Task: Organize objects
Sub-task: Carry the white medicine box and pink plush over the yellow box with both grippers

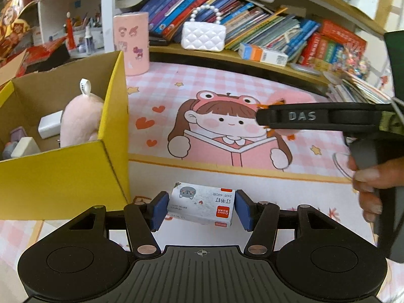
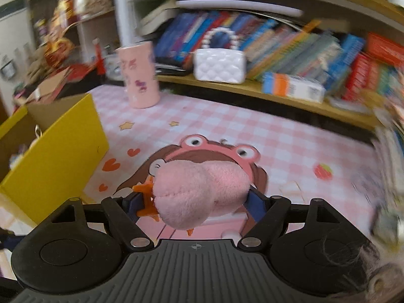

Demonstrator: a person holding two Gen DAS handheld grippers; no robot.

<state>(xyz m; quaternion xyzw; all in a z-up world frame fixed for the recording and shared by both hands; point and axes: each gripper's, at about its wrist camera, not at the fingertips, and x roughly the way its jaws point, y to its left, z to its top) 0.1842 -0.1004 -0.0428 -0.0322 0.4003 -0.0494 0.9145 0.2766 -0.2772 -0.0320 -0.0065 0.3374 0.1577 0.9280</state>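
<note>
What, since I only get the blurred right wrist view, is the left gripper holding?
Observer: The left gripper is shut on a staple box.
Operator: Is it over the yellow box?
Observer: No, the yellow box sits to its left in the left wrist view.
Operator: Anything in there already?
Observer: Yes, a pink plush stands inside, against the near wall.

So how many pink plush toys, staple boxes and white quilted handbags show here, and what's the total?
Pink plush toys: 2, one in the yellow box, one in the right hand-held gripper
Staple boxes: 1
White quilted handbags: 1
Total: 4
</note>
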